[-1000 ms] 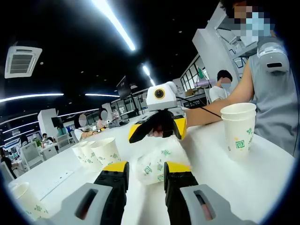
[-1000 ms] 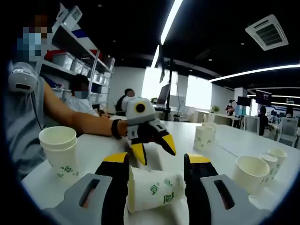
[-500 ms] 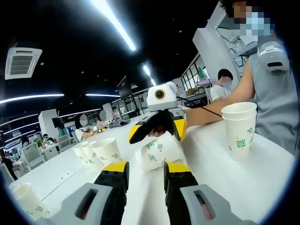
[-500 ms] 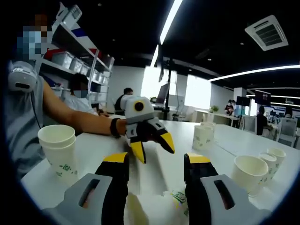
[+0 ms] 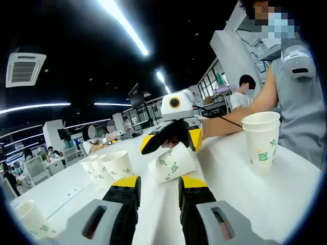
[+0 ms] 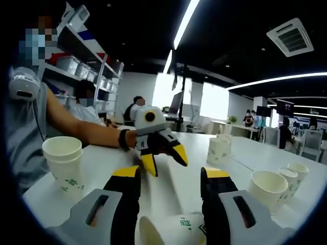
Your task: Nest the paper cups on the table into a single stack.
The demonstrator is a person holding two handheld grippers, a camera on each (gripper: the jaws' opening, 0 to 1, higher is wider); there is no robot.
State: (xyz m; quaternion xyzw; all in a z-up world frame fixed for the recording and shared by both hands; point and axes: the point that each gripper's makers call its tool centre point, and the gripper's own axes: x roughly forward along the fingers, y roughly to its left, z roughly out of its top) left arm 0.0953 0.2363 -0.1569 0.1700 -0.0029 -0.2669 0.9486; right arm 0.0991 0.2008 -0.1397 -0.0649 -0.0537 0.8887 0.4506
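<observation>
Left gripper [image 5: 157,185]: released, idle, jaws apart.
Right gripper [image 6: 170,179]: clenched on tilted cup [image 6: 176,230], mouth sideways, lifted for nesting.
Same cup [image 5: 171,162]: at 12 o'clock ahead of left gripper.
Stack [image 5: 261,139]: upright at 2 o'clock on worktop [image 5: 255,199], likely target.
Loose cups [image 5: 115,165]: 10 o'clock, awaiting.

White tabletop [image 5: 286,199] has a two-cup stack [image 5: 261,141] standing off to the right of the left tool [image 5: 156,191], plus upright single cups [image 5: 116,166] bunched together on its left.
</observation>
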